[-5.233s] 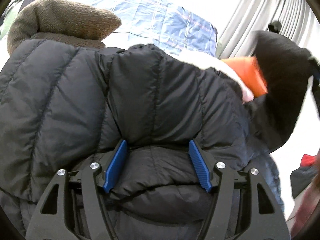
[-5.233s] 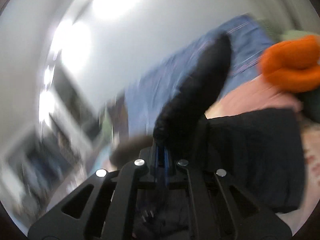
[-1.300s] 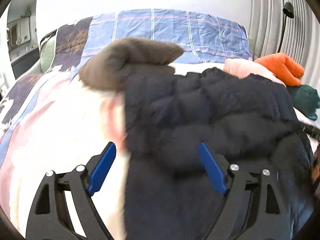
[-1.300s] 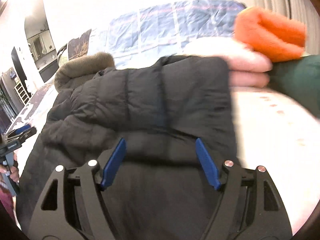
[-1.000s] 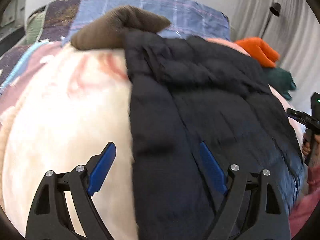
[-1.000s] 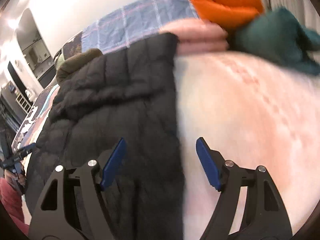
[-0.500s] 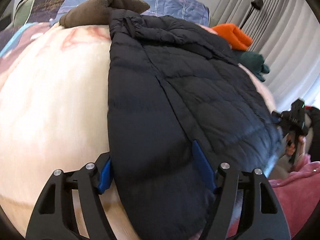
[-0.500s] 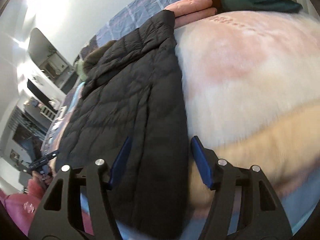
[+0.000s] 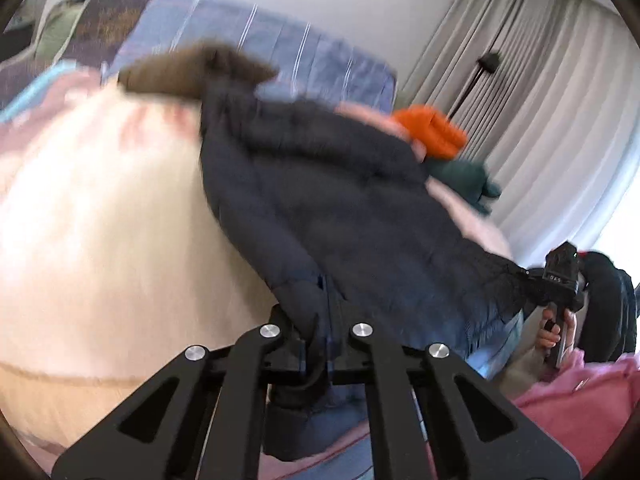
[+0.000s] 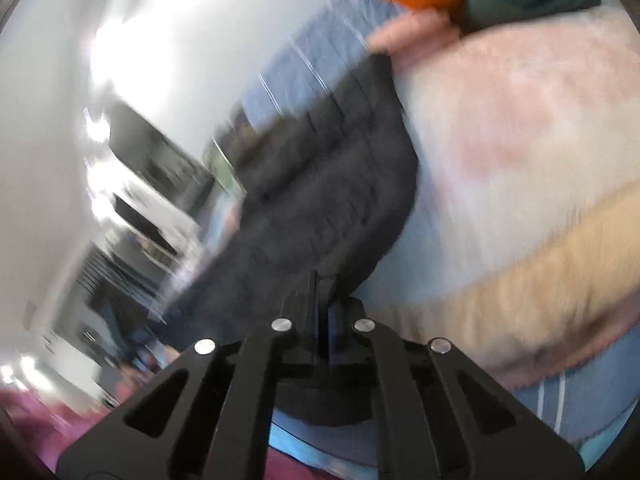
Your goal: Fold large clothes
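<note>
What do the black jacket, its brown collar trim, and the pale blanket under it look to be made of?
Black jacket: quilted puffer shell, probably nylon or polyester, with stitched puffy channels and a matte surface. Brown collar trim: looks like fuzzy faux fur or fleece, though blurred. Pale blanket: likely plush fleece, with a soft fuzzy nap.

A bed (image 9: 92, 240) carried everything, covered by a fuzzy blanket (image 10: 520, 152) of cream with pink blotches and a tan band near its edge. A black puffer jacket (image 9: 340, 208) with a brown fur collar (image 9: 192, 72) lay along it. Folded pink (image 10: 416, 32), orange (image 9: 432, 132) and dark green (image 9: 468, 184) clothes sat near the blue plaid bedding (image 9: 280, 52) at the head.
</note>
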Action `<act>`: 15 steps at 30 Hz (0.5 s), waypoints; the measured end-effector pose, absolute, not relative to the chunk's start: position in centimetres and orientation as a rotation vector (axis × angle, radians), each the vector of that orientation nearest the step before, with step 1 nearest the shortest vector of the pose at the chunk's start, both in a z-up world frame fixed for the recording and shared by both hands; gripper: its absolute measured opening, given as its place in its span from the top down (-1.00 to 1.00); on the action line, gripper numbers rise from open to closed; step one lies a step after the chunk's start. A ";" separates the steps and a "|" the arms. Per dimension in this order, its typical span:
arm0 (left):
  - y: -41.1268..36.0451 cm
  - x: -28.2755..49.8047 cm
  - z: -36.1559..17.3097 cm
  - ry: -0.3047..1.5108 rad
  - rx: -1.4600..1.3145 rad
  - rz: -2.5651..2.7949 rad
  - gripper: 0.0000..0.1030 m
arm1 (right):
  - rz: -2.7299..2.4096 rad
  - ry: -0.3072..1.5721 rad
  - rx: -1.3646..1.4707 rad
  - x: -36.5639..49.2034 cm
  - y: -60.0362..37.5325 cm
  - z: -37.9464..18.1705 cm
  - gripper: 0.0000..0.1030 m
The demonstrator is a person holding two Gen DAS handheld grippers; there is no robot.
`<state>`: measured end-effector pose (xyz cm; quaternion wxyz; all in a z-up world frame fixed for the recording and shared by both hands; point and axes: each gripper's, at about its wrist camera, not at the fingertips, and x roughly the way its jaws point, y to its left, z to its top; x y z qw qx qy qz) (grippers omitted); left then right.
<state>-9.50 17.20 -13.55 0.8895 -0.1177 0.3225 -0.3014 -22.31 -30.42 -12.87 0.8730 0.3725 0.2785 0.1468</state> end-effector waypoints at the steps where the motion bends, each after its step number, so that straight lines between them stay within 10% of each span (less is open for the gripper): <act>1: 17.1 -9.8 -12.4 0.638 -0.240 -0.629 0.90 | 0.326 0.522 0.786 -22.6 -30.9 -11.4 0.95; 15: 17.3 -14.5 -1.3 0.341 -0.256 -0.594 0.87 | 0.310 0.193 0.624 -27.9 -31.2 -0.1 0.93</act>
